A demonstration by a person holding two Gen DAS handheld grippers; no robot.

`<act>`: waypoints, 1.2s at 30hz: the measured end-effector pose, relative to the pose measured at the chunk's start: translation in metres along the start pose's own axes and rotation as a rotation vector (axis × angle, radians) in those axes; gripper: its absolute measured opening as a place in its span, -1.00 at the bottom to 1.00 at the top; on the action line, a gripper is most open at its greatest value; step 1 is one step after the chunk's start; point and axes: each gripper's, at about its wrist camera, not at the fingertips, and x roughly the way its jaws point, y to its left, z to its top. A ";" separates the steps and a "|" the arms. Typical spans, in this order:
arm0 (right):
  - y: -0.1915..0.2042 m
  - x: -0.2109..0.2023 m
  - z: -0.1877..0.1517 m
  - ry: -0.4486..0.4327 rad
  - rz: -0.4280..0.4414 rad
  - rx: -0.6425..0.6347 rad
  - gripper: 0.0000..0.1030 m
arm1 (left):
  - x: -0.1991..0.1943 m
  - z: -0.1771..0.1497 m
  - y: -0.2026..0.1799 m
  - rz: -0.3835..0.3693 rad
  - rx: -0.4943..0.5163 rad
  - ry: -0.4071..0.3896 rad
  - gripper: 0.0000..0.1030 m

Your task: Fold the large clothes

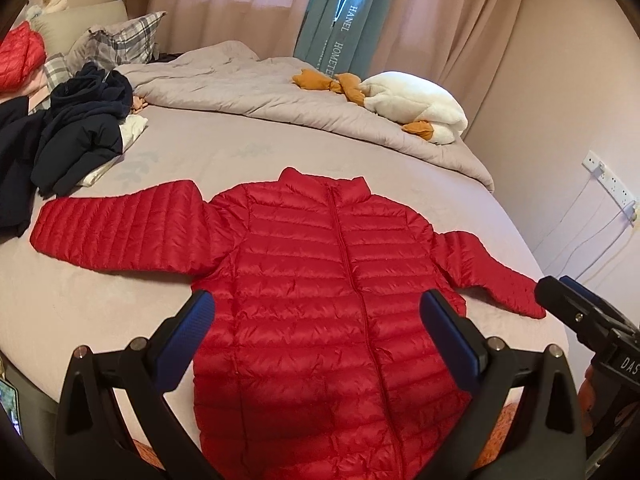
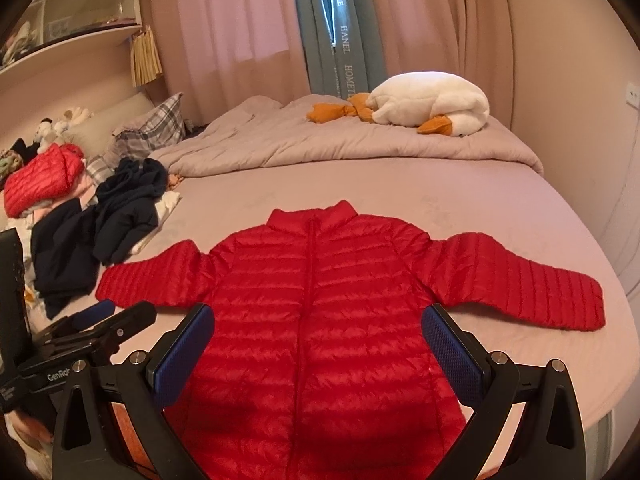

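One red puffer jacket is lying flat and face up on the bed, filling the centre and lower middle of both views, zipper closed, collar pointing toward the top of the frame, both sleeves spreading out to the sides. Two grippers are hovering above its hem: the left gripper is standing with fingers spread wide and holding nothing, and the right gripper is doing likewise. Dark navy clothes are sitting heaped at the left of the frame, with a second red quilted garment beyond them. A crumpled duvet is occupying the upper middle, bearing a white plush goose.
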 end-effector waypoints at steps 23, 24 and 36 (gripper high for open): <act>-0.063 0.012 0.000 -0.007 -0.049 0.156 0.80 | 0.045 -0.029 0.007 0.069 -0.049 0.155 0.94; -0.073 0.012 0.000 -0.008 -0.064 0.183 0.78 | 0.048 -0.031 0.007 0.068 -0.052 0.166 0.93; -0.237 0.020 -0.011 -0.001 -0.370 0.568 0.15 | 0.108 -0.053 0.003 0.119 -0.053 0.330 0.75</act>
